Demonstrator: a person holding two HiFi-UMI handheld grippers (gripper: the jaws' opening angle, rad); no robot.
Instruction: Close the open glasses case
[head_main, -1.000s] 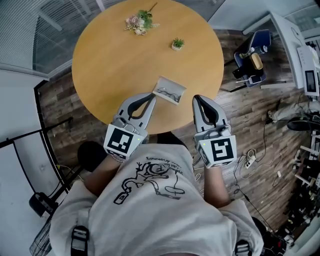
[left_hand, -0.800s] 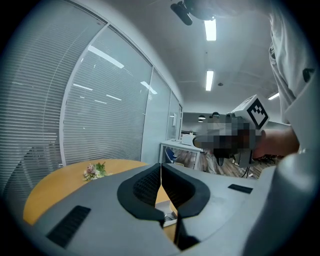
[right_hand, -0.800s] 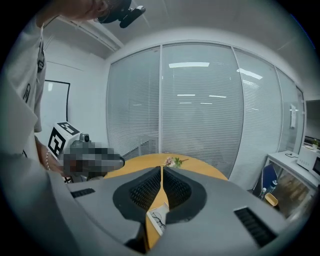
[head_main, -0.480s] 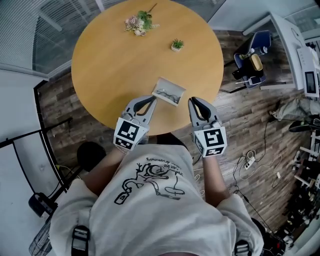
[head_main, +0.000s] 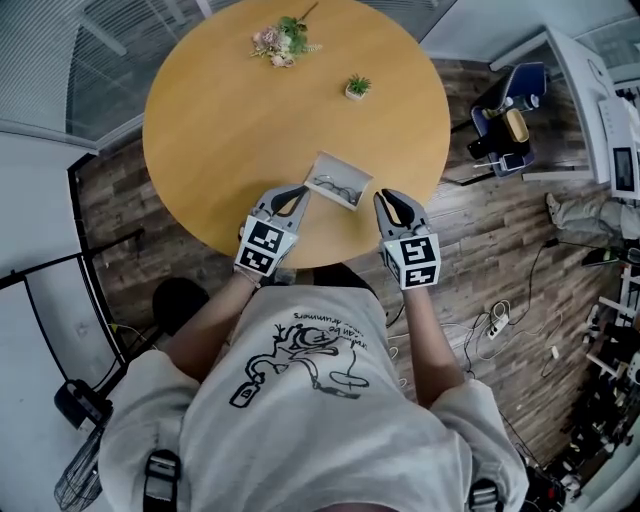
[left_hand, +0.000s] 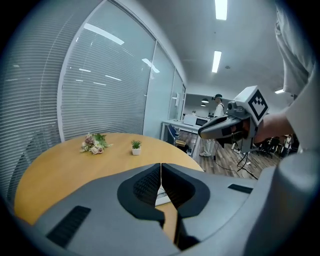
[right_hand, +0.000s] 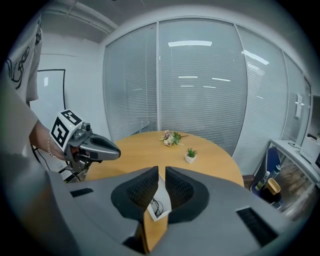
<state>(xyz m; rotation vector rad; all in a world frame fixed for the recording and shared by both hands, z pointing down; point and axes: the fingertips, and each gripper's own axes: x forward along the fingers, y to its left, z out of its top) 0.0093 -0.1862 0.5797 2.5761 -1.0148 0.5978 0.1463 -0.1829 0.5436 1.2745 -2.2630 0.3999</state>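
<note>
Hovering over the near edge of the round, honey-coloured wooden worktop (head_main: 215, 130), the left gripper (head_main: 300, 192) has its jaws pressed together with nothing between them. Its tip is just beside the left end of the small white rectangular glasses case (head_main: 338, 182); whether it touches cannot be told. The case lies open close to the worktop's near edge, between the two grippers, with its lid standing up on the far side. To its right, the right gripper (head_main: 386, 198) has just been opening its jaws. They stand a little apart with nothing between them, and the case shows beyond the gap, near the tip but not met by it.

The likely trouble is the edge. The case is light and sits close to it, so a push from one side alone would probably slide or spin it, perhaps off towards the person. With jaws shut, the left gripper can only nudge, not steady. A lid folded over too fast could also catch on what is inside.

Inside the case lies a pair of thin dark-framed glasses (head_main: 336, 187). Well apart on the far side, a tiny white pot (head_main: 355, 92) holds a green plant.
</note>
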